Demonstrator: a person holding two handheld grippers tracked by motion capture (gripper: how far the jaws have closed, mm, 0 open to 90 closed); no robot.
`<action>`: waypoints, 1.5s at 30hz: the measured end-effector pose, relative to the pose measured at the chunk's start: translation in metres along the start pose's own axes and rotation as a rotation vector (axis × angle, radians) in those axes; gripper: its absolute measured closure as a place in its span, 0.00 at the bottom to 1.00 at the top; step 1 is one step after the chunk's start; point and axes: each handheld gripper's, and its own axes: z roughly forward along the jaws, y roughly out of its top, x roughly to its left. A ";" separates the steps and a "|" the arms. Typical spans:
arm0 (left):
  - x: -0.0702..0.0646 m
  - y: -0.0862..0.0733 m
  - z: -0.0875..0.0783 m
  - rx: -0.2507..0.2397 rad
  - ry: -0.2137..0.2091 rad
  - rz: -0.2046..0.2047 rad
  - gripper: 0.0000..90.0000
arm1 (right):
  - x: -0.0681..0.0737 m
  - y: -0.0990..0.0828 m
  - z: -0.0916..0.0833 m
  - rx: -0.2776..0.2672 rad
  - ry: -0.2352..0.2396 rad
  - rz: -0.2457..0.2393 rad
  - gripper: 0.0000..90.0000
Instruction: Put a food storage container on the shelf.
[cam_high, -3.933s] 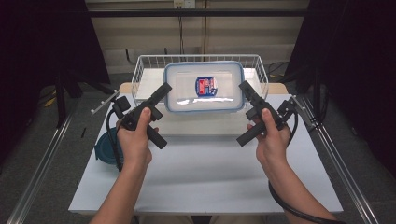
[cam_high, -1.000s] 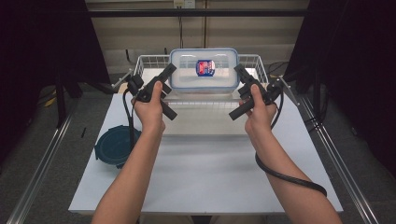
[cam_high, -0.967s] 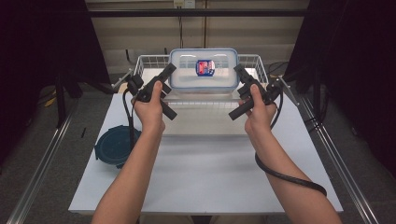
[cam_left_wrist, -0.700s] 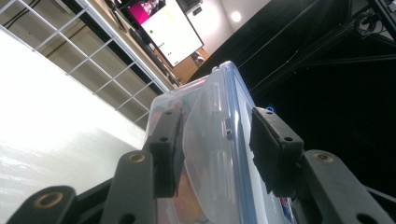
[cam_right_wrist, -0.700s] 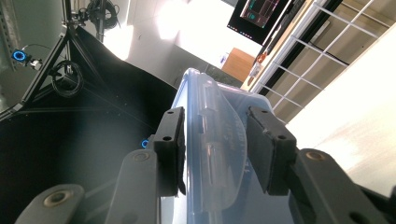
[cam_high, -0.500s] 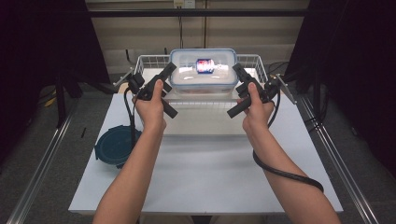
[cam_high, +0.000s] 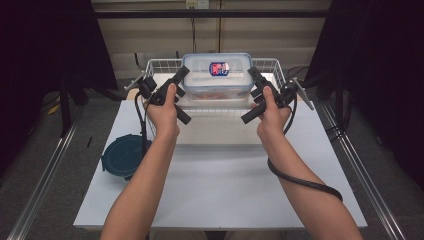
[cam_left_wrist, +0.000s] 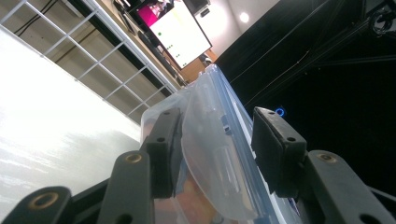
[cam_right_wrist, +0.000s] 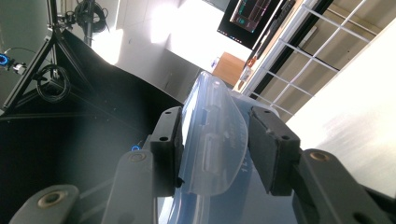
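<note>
A clear plastic food container (cam_high: 217, 75) with a blue-rimmed lid and a red-and-blue label hangs between my two grippers over the white wire basket (cam_high: 160, 62) at the far side of the table. My left gripper (cam_high: 182, 72) is shut on its left end. In the left gripper view the lid's clear latch flap (cam_left_wrist: 210, 163) lies between the pads. My right gripper (cam_high: 251, 74) clamps the right end, and its jaws have just been opening a little. The right latch flap (cam_right_wrist: 215, 140) sits between them, touching both pads.
A dark blue round lid (cam_high: 122, 155) lies at the table's left edge. A beige board (cam_high: 215, 130) sits in front of the basket on the white table (cam_high: 215, 200). A black cable (cam_high: 300, 180) loops under my right forearm. Metal rails run along both sides.
Over the last second the container's lid has tipped slightly away, so its label sits a touch higher. Both hands have stayed nearly in place. Earlier, the hands and container were nearer and lower.
</note>
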 end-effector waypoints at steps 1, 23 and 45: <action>0.000 0.000 0.000 0.001 0.000 0.001 0.60 | 0.000 0.000 0.000 0.000 -0.001 0.002 0.63; 0.000 -0.004 0.001 0.022 0.029 0.072 0.49 | 0.005 -0.003 0.005 0.030 -0.039 -0.072 0.44; -0.011 -0.004 -0.028 0.049 -0.001 0.139 0.26 | 0.021 0.001 -0.024 0.025 0.055 -0.142 0.32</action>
